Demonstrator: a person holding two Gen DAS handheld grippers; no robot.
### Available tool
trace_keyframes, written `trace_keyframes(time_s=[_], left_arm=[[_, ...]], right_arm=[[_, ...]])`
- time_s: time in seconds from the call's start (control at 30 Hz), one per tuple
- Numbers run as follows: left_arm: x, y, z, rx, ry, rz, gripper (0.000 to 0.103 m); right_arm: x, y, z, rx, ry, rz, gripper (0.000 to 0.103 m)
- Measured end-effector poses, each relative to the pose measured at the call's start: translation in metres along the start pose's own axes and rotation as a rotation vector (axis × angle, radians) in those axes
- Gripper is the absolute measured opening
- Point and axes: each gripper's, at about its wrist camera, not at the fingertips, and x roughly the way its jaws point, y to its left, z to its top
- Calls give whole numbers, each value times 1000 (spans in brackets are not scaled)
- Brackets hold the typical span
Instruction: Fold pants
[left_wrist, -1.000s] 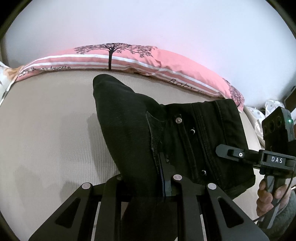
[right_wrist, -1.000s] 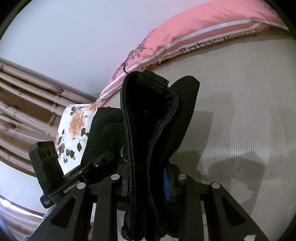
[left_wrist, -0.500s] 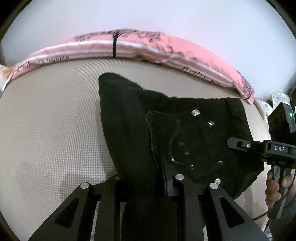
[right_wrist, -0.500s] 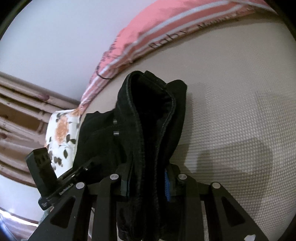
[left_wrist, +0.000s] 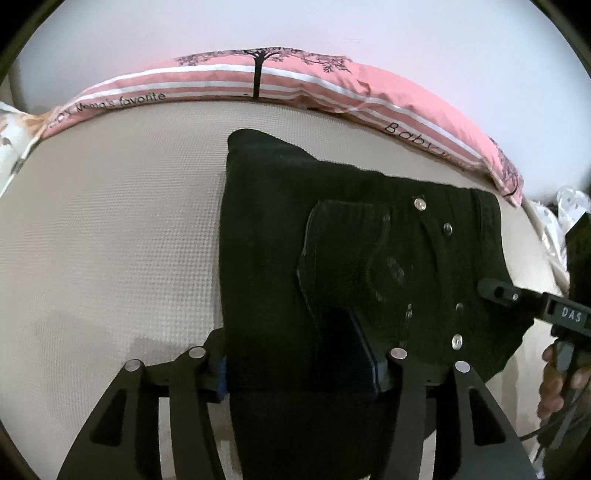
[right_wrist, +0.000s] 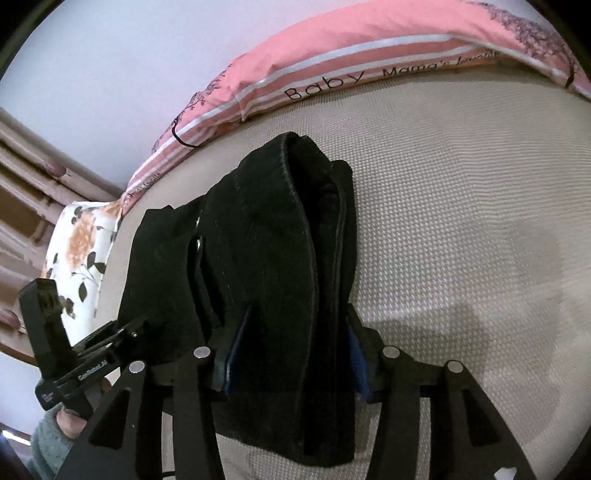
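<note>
Black pants (left_wrist: 332, 258) lie folded on the beige mattress, silver rivets and a pocket facing up. My left gripper (left_wrist: 299, 365) straddles the near edge of the bundle, its jaws spread wide with the cloth between them. My right gripper (right_wrist: 291, 354) also has its jaws spread wide around the thick folded waistband edge of the pants (right_wrist: 258, 258). Each gripper shows in the other's view: the right one (left_wrist: 517, 295) at the pants' right edge, the left one (right_wrist: 122, 332) at their left edge.
A beige textured mattress (left_wrist: 110, 240) fills the scene. A pink striped pillow (left_wrist: 258, 81) lies along the far edge by the white wall. A floral pillow (right_wrist: 77, 240) sits at the left in the right wrist view, with a wooden headboard (right_wrist: 26, 184) behind it.
Both grippers lowered the folded pants onto the mattress and their jaws spread apart. The bundle now lies flat instead of hanging bunched.
</note>
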Motion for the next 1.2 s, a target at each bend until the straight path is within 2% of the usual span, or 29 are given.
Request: trace_keyframes(time_s=[0.17,0.47,0.63,0.73,0.93,1.03,1.2], left_arm=[[-9,-2,-22,22,-22,51,59],[-34,-14,-54,49,-56,151,59],[-58,-27,-74,53,-96,220,60],[-70,-35,-87,50,-100,217,71],[-85,-49,-110,72,-109,232,74],[-91,-50,-118,63,-113,238,75],[-100,-50,-129,51,-132,262,76]], right_arm=[[-13,-1,-16,0,-30,-17,49],[-40,-2,-44,-9,-89,-35,52],[-57,11,-61,-61,-126,-90,52],[-63,21,-75,-103,-144,-121,53],[-68,47,-98,-189,-161,-196,58],[-70,58,-108,-222,-172,-227,64],[-71,70,-120,-251,-179,-259,67]])
